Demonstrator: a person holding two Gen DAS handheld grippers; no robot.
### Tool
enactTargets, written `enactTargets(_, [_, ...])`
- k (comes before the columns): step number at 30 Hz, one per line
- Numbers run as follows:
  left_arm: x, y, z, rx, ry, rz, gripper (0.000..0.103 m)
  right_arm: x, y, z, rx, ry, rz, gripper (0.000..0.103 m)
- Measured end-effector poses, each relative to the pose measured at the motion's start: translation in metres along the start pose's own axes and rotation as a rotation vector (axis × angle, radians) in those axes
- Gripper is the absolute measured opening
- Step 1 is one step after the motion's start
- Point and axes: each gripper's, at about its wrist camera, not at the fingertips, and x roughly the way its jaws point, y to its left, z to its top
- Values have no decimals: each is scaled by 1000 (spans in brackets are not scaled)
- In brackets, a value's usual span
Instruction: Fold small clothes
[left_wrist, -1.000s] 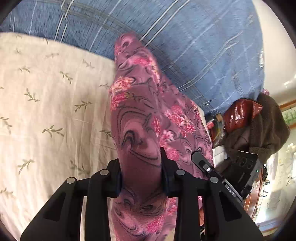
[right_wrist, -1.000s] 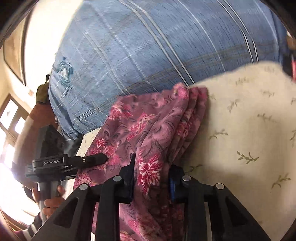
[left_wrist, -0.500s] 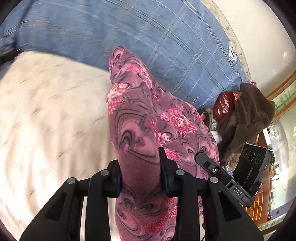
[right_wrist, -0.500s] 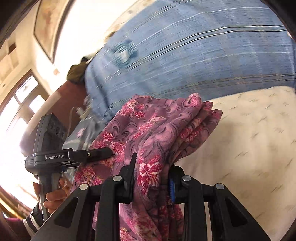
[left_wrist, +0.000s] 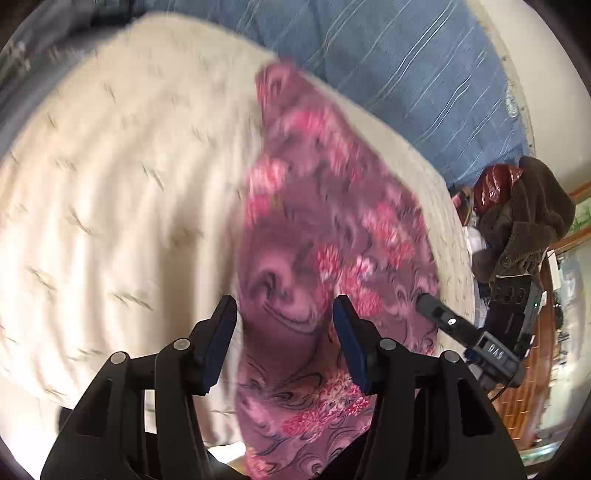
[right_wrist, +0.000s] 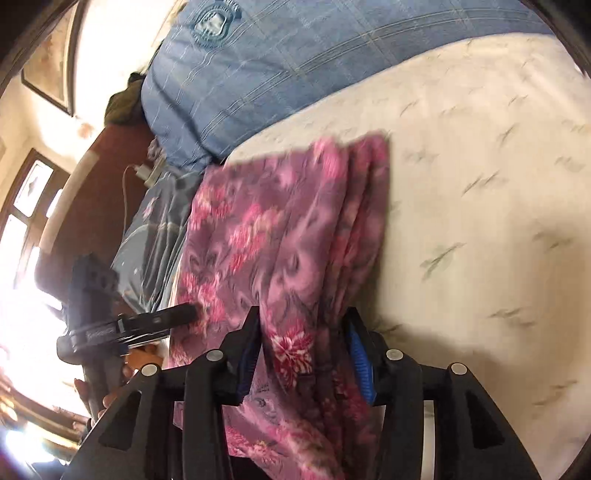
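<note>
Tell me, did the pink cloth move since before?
Yes. The cloth has come down, away from the blue quilt. Before, its far end showed in front of the quilt; now it lies on the cream sheet beside it.

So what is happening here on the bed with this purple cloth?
A person is folding a purple floral garment on a cream bedspread, with a handheld gripper in each hand. The left gripper and the right gripper have both just been opening. The folded cloth lies between each pair of fingers, but the pads no longer press on it. A blue quilt lies behind.
</note>
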Motion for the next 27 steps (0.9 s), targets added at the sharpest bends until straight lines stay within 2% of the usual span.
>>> enactTargets(1, [-15,-2,7,25,-57,3,54,-11,0,5,-4,-39,-5,47])
enactTargets(4, [-30,-10,30,35,-129,-3,65,-36,-7,26,36,-167,-22,59])
enactTargets(6, [-21,-18,49,39,-141,2,65,-28,-8,37,49,-170,-19,59])
enactTargets(9, [3,-22,69,40,-112,28,65,6,-7,52,53,-119,-40,58])
enactTargets(10, [12,-24,75,38,-100,39,65,16,-8,55,56,-113,-64,54])
enactTargets(11, [24,-27,84,39,-81,54,65,29,-10,61,58,-91,-70,23])
enactTargets(12, [29,-28,85,37,-72,65,65,36,-9,66,46,-72,-55,7])
enactTargets(13, [38,-31,92,40,-64,91,65,35,-6,68,29,-77,-44,8])
enactTargets(14, [39,-30,92,49,-66,118,65,30,2,71,-10,-120,-13,8])
enactTargets(15, [48,-31,95,73,-77,177,65,24,9,71,-44,-155,-4,8])
enactTargets(17, [71,-29,98,116,-65,268,69,27,10,72,-72,-168,-47,8])
enactTargets(18, [83,-25,100,120,-35,275,73,40,1,74,-69,-120,-102,8])
enactTargets(20, [83,-32,102,157,-65,302,76,59,-17,70,-65,-53,-168,11])
enactTargets(21, [80,-36,103,181,-59,316,74,54,-20,69,-60,-78,-138,15])
enactTargets(23, [58,-42,99,215,-82,303,70,38,-16,69,-39,-87,-139,26])
enactTargets(24, [41,-44,92,232,-104,281,70,27,-12,66,-43,-98,-118,26])
enactTargets(25, [27,-46,81,252,-119,259,70,13,-3,58,-78,-104,-52,26])
enactTargets(27, [11,-48,57,286,-113,248,70,-3,10,42,-150,-117,-6,26])
